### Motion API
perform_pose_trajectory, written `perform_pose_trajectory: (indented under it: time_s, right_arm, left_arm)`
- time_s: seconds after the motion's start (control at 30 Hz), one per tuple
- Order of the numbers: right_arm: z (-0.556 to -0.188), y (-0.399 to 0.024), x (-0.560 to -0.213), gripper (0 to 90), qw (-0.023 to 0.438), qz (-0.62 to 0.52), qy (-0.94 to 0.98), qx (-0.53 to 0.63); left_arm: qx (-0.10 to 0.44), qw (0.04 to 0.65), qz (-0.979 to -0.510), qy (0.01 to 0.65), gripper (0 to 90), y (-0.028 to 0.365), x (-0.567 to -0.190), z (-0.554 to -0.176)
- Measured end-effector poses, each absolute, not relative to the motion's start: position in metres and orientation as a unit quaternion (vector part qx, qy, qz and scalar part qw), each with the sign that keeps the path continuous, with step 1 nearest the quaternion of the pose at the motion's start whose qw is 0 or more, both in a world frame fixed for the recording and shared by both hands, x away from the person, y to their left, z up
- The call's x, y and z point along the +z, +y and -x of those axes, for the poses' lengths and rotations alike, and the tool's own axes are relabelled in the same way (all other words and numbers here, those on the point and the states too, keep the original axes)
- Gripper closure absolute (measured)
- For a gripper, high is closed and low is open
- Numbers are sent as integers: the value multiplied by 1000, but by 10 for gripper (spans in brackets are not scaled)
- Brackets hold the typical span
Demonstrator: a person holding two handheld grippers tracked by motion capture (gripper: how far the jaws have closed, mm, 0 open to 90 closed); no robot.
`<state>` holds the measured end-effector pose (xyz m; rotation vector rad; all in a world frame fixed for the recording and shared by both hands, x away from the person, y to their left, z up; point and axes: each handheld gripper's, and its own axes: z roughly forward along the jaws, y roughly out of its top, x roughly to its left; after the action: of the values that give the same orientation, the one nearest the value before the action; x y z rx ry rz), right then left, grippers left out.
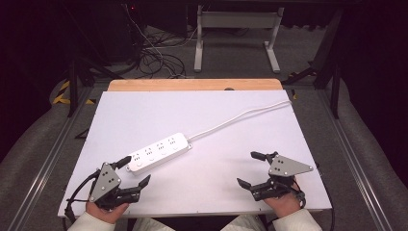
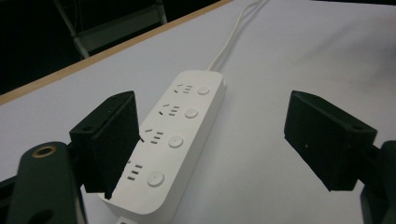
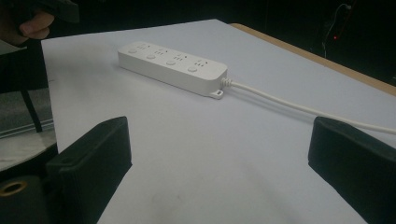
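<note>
Evidently the approach step is in hand: the white power strip (image 1: 159, 152) lies flat and slantwise on the bench (image 1: 240, 192), left of the middle, with its white cord (image 1: 240, 117) running off toward the far right corner, and nothing has been gripped yet. The left gripper (image 1: 137, 169) is held just beside the strip's near end, its fingers (image 2: 112, 135) spread wide and empty; in the left gripper view one finger overlaps the near corner of the strip, but whether it is touching cannot be told. The right gripper (image 1: 251, 168) is held well apart from the strip, near the bench's front right edge, its fingers (image 3: 93, 158) likewise spread with only bare bench between them.

The next move is judged to call for the left gripper to be carried a little forward and across, so that the strip's body comes between both fingers rather than beside one, and then for the fingers to be closed across its narrow width. The rounded, smooth casing may slip if it is taken too close to the end.

Both forearms come in from the bottom edge in the high view, sleeves pale, each hand (image 1: 103, 211) wrapped around its gripper's rear. The left gripper is angled toward the strip, tilted slightly downward; the right is pointed leftward across the bench, low and nearly level.
</note>
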<state>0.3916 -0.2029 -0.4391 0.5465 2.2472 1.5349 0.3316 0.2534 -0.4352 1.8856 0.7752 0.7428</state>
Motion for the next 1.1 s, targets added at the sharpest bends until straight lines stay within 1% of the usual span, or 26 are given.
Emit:
perform_pose_trajectory:
  time_s: [0.1,0.23,0.33,0.37,0.4,0.53,0.6,0.7,0.87,1.1]
  right_arm:
    - [-391,-203,-439,70,181,-195,798,542]
    - [-392,-202,-439,71,181,-193,798,542]
    - [-392,-202,-440,73,179,-194,799,540]
    - [-392,-202,-440,73,179,-194,799,540]
    - [-392,-201,-440,74,180,-194,799,540]
    - [-391,-201,-440,77,180,-193,800,539]
    - [-392,-201,-440,78,180,-193,800,539]
    - [-391,-201,-440,81,180,-193,800,540]
    - [-392,-201,-440,90,178,-191,801,539]
    - [-390,-201,-439,115,180,-189,798,543]
  left_arm:
    - [294,466,-773,315,197,253,-434,-332]
    - [288,471,-769,323,249,255,-433,-329]
    - [307,472,-760,324,336,257,-431,-324]
    - [302,471,-763,323,370,257,-431,-324]
    - [292,472,-767,323,381,258,-431,-325]
    - [283,477,-768,321,382,261,-430,-327]
    - [259,478,-775,321,389,262,-430,-329]
    - [264,471,-779,318,421,261,-429,-329]
    - [264,466,-784,313,423,259,-427,-330]
    - [255,458,-793,310,498,256,-420,-333]
